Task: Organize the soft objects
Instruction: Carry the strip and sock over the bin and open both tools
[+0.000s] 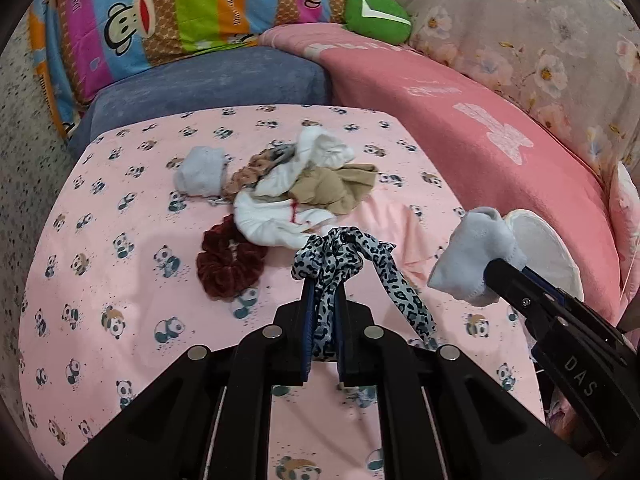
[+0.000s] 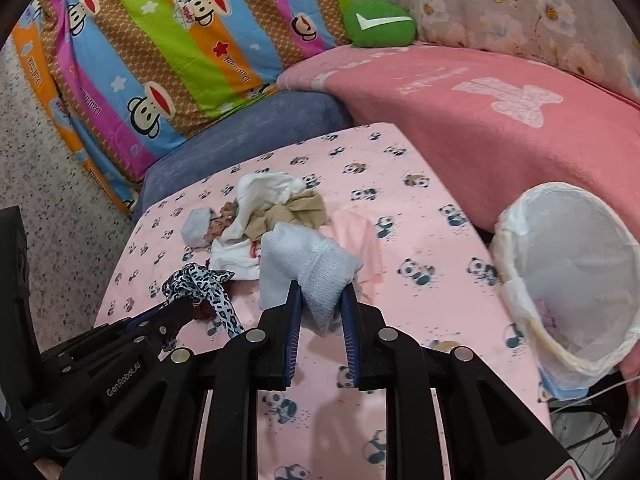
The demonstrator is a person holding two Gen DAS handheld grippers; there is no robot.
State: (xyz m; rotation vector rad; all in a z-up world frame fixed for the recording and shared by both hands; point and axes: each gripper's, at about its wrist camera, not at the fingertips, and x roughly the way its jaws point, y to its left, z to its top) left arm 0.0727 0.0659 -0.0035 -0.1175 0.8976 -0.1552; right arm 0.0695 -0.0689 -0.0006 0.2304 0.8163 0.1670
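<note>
2 grippers, each holding something soft.
Left gripper [image 1: 323, 280] jaws clamp a leopard-print fabric scrunchie [image 1: 340, 248]; right gripper [image 2: 320, 300] jaws pinch a pale-blue knitted sock [image 2: 304, 268].

**A home bedroom or sitting corner, dressed in soft furnishings**

A pink panda-print cotton sheet [image 1: 120, 280] is covering the work surface; a striped cartoon-monkey quilt [image 1: 160, 12] is leaning behind a blue-grey plush cushion [image 1: 208, 80]; a pink woven blanket [image 1: 460, 140] and floral fabric [image 1: 540, 40] are draping nearby seating; a white plastic-lined bin [image 2: 516, 240] is standing alongside on speckled terrazzo flooring [image 2: 52, 168].
</note>
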